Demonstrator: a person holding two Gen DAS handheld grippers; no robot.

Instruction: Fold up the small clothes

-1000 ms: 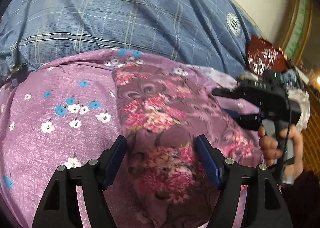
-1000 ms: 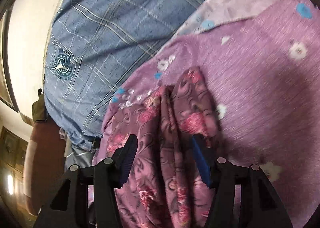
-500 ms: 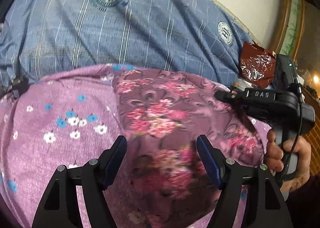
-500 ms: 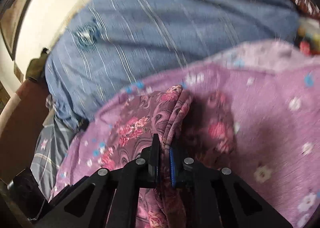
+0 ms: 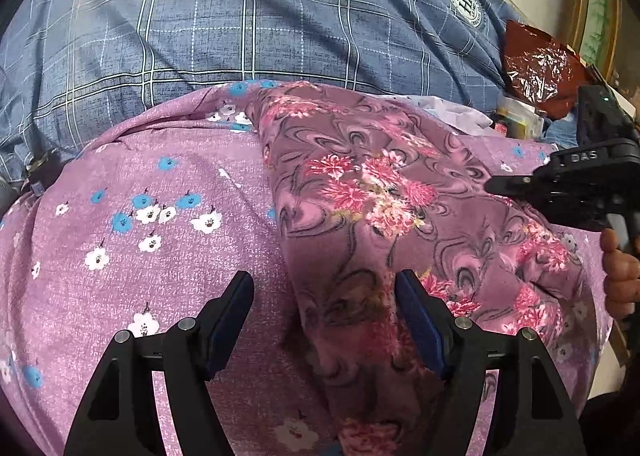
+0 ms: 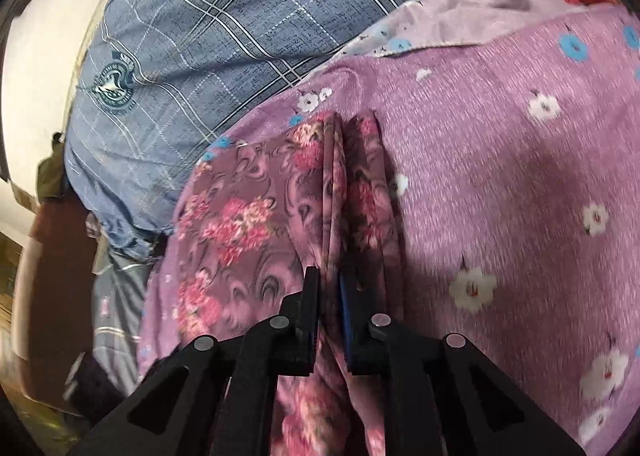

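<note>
- Setting: a domestic bedroom, with work done on a bed.
- Blue plaid bedcover, soft and mounded, printed with round crests, fills the left wrist view from 10 to 1 o'clock.
- Purple flowered sheet is spread over the bedding, toward 8 o'clock.
- Floral garment lies on that sheet, near centre.
- Plain pale wall borders the bed at 9 o'clock in the right wrist view.
- Wooden frame stands at 2 o'clock.
- Crinkled red foil packet and small household clutter sit at the bed's edge, 2 o'clock.
</note>
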